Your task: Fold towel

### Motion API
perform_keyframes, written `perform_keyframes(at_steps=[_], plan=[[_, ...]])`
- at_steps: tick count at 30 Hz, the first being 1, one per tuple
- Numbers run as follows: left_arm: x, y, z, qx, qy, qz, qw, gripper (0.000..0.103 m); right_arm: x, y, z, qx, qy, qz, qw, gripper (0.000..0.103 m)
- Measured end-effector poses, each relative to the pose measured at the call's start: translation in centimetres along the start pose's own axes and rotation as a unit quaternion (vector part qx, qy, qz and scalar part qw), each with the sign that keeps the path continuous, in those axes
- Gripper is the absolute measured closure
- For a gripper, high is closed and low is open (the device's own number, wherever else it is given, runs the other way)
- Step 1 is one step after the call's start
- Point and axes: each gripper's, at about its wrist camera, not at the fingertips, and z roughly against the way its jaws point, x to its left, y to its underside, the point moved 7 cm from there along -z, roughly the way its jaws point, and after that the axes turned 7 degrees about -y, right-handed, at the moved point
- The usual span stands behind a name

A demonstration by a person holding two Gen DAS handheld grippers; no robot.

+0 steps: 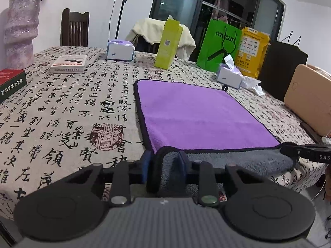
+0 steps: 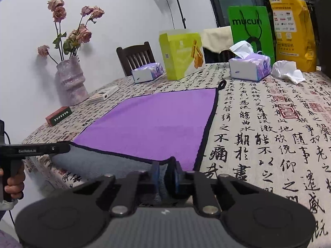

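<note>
A purple towel (image 1: 192,111) with black trim and a grey underside lies flat on the table; it also shows in the right wrist view (image 2: 153,122). Its near edge is lifted, showing the grey side (image 1: 227,161). My left gripper (image 1: 164,159) is shut on the towel's near left corner. My right gripper (image 2: 166,171) is shut on the near right corner. Each gripper shows in the other's view, the right one (image 1: 306,152) and the left one (image 2: 41,148), both holding the lifted edge. A hanging loop (image 2: 222,83) sits at the far right corner.
The table has a calligraphy-print cloth (image 1: 72,113). At the back stand two tissue packs (image 2: 250,66) (image 2: 146,72), a yellow-green box (image 2: 182,53), a green bag (image 2: 250,29) and a yellow bag (image 2: 293,33). A vase with flowers (image 2: 71,80) and small boxes (image 2: 59,115) are at left.
</note>
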Motion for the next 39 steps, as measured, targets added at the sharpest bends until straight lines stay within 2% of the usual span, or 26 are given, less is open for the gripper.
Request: perform_keyframes(at_steps=[3, 7, 13, 15, 16, 21, 28, 30, 31, 33, 35, 39], plan=[[-0.3, -0.2, 0.3, 0.002, -0.009, -0.025, 0.9996, 0.072, 0.4, -0.1, -0.2, 0.007, 0.005, 0.026, 1.0, 0.093], [-0.8, -0.1, 0.6, 0.012, 0.001, -0.055, 0.9984, 0.072, 1.1, 0.0, -0.3, 0.023, 0.018, 0.055, 0.998, 0.093], [-0.7, -0.4, 1.5, 0.01, 0.004, -0.061, 0.9981, 0.084, 1.3, 0.1, -0.3, 0.027, 0.031, 0.059, 0.997, 0.09], [-0.7, -0.4, 1.8, 0.008, 0.008, -0.06, 0.9981, 0.095, 1.3, 0.0, -0.4, 0.03, 0.037, 0.056, 0.997, 0.089], [-0.7, -0.4, 1.8, 0.011, 0.013, -0.06, 0.9981, 0.096, 1.2, -0.1, -0.5, 0.031, 0.038, 0.051, 0.998, 0.088], [-1.4, -0.1, 1.7, 0.018, 0.044, -0.069, 0.9964, 0.096, 1.3, -0.3, -0.6, 0.04, 0.038, 0.056, 0.997, 0.088], [-0.9, -0.1, 1.4, 0.012, 0.028, -0.067, 0.9973, 0.097, 2.1, 0.1, -0.6, 0.024, 0.065, 0.087, 0.994, 0.088], [-0.7, -0.2, 1.4, 0.008, 0.03, -0.062, 0.9976, 0.097, 2.0, -0.1, -0.7, 0.032, 0.064, 0.082, 0.994, 0.088], [-0.6, -0.3, 1.4, 0.005, 0.031, -0.059, 0.9978, 0.097, 2.1, -0.3, -0.8, 0.039, 0.064, 0.085, 0.994, 0.089], [-0.6, -0.4, 1.3, -0.004, 0.03, -0.05, 0.9983, 0.097, 2.2, -0.6, -0.7, 0.039, 0.067, 0.091, 0.993, 0.096], [-0.8, -0.3, 1.2, 0.002, 0.031, -0.051, 0.9982, 0.097, 2.7, -0.8, -0.7, 0.043, 0.069, 0.107, 0.991, 0.098], [-1.6, -0.7, 2.0, -0.019, 0.034, -0.075, 0.9964, 0.099, 3.0, -1.7, -0.6, 0.036, 0.071, 0.116, 0.99, 0.098]])
